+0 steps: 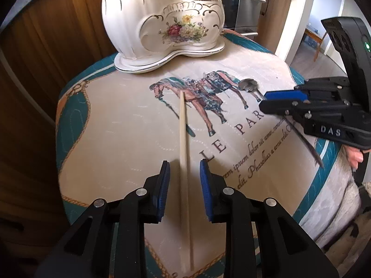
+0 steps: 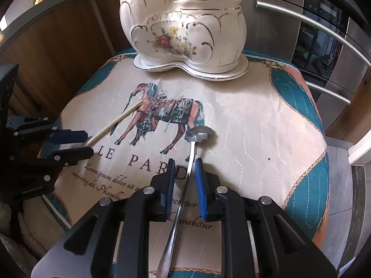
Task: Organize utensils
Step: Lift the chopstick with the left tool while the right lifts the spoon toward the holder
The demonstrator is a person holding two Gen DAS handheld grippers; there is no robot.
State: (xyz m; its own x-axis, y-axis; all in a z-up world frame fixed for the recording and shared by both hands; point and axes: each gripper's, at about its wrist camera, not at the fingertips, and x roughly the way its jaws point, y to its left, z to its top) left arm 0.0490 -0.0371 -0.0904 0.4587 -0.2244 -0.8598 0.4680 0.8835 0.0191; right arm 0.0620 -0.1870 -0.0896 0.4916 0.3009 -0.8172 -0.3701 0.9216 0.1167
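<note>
The left gripper [image 1: 184,169] is held low, jaws parted, a wooden chopstick [image 1: 183,139] lying between them untouched. The right gripper [image 2: 184,169], likewise spread, straddles a metal spoon [image 2: 189,162] (bowl toward 12 o'clock). Both utensils rest on a horse-printed cloth [image 2: 255,127]; a ceramic holder [image 2: 185,34] stands at 12 o'clock.

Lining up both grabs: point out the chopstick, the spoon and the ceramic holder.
chopstick [image 1: 184,139], left wrist view, mid shaft ahead of the open tongs.
spoon [image 2: 199,134], right wrist view, on its bowl.
ceramic holder [image 2: 185,34], right wrist view, front wall by the flowers.
</note>
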